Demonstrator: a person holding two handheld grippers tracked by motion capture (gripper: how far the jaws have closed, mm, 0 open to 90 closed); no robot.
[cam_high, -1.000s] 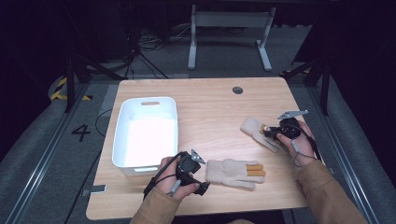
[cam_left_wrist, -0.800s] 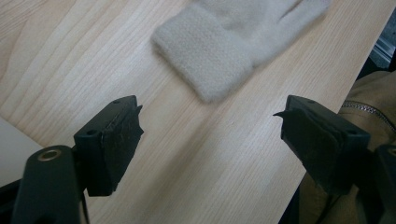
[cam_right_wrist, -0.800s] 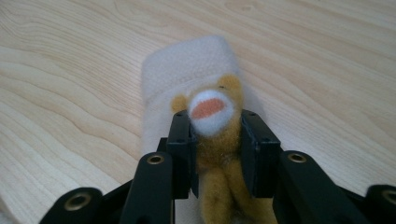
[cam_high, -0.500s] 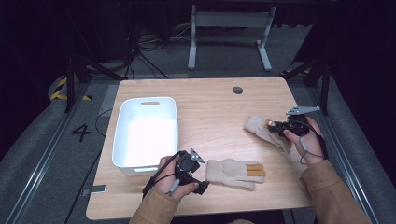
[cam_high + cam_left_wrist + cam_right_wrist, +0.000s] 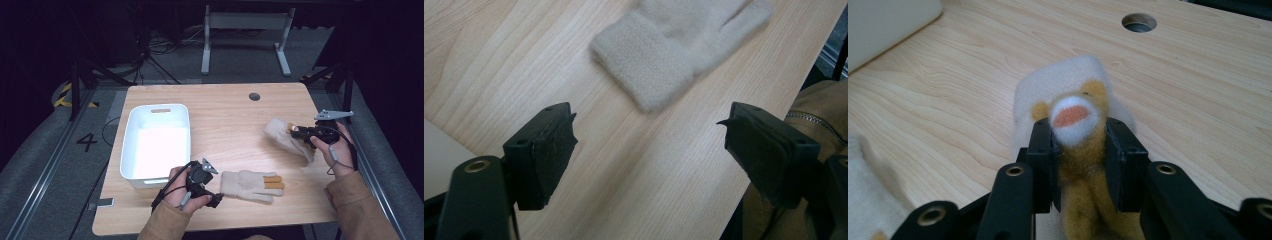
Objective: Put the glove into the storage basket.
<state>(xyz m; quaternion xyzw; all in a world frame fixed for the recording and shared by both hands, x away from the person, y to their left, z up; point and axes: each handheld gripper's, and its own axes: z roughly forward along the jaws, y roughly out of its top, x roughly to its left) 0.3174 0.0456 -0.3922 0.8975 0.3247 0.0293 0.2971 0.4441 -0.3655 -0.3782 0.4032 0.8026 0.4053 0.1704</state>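
A beige glove (image 5: 252,185) with yellow fingertips lies flat near the front edge of the wooden table (image 5: 225,125). My left gripper (image 5: 214,184) stands just left of its cuff, jaws open. In the left gripper view the cuff (image 5: 659,70) lies ahead of the open left gripper (image 5: 649,135), untouched. At the right, my right gripper (image 5: 302,134) is shut on a second beige glove (image 5: 282,137), which hangs from it toward the tabletop. In the right gripper view the right gripper (image 5: 1079,145) clamps the glove's ochre finger part (image 5: 1073,115), tipped white and orange.
A white bin (image 5: 131,150) stands at the left of the table, its wall close to my left hand; its corner (image 5: 888,25) is seen in the right gripper view. A round cable hole (image 5: 255,96) sits near the far edge. Dark floor and a metal stand lie beyond.
My right gripper has risen with the second glove clamped in it, lifting the glove's finger end off the table. The left gripper and the first glove have stayed put.
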